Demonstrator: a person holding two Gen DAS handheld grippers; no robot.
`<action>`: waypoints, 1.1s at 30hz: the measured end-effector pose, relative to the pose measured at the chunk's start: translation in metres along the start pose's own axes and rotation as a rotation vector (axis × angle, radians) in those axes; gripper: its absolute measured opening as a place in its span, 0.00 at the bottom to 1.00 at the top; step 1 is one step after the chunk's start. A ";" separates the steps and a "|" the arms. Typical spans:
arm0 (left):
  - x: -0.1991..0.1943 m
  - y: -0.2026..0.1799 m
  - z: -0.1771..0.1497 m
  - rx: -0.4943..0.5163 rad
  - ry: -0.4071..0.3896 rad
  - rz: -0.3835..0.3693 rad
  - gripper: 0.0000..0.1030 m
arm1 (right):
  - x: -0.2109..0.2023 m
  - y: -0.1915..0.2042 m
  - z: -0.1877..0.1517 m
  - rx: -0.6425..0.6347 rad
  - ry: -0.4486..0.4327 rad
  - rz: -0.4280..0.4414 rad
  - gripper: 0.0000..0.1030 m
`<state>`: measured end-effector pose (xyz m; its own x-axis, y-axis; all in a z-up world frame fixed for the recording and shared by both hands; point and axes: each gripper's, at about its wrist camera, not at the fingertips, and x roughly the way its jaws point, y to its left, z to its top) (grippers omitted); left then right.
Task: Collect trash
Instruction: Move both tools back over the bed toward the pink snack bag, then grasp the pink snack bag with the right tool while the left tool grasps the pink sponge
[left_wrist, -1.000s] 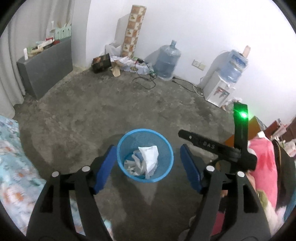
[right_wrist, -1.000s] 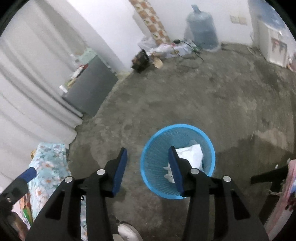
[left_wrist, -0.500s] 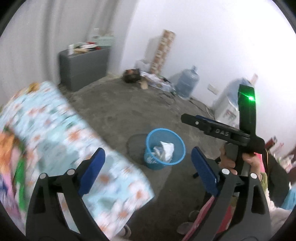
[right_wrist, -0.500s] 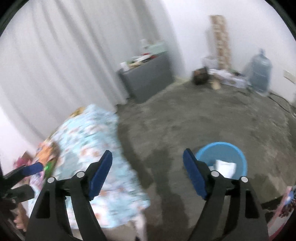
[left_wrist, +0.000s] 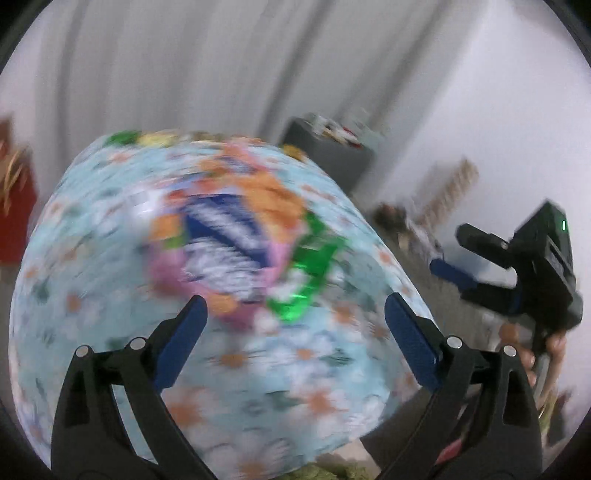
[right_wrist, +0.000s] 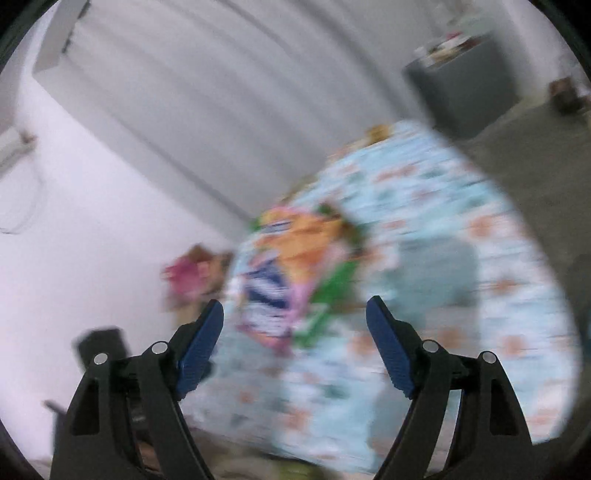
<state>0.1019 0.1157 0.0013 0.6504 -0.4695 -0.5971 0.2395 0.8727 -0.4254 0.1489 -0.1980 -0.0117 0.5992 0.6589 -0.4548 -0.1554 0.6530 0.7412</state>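
left wrist view blurs wrappers (left_wrist: 236, 251) on floral cloth (left_wrist: 92, 280).

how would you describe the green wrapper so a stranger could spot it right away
Find the table with the pale blue flowered cloth. A blurred pile of wrappers lies on it ahead of the open left gripper. The green wrapper lies at that pile's right edge, the only shiny bright green piece beside the orange, pink and blue-and-white ones.

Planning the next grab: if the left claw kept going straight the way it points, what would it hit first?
Probably the colourful wrappers lying on the flowered cloth. The open left claw frames them, though blur leaves depth uncertain.
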 end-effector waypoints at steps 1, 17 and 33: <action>-0.004 0.014 -0.001 -0.039 -0.015 0.005 0.90 | 0.017 0.008 0.000 0.007 0.016 0.025 0.75; -0.008 0.110 -0.015 -0.189 -0.072 0.065 0.90 | 0.136 -0.039 -0.008 0.285 0.116 -0.069 0.47; -0.003 0.110 -0.017 -0.127 -0.094 0.070 0.90 | 0.083 -0.035 -0.016 0.240 0.081 -0.013 0.04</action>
<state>0.1144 0.2105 -0.0550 0.7286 -0.3882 -0.5643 0.1021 0.8762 -0.4709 0.1920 -0.1599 -0.0831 0.5339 0.6851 -0.4957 0.0482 0.5606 0.8267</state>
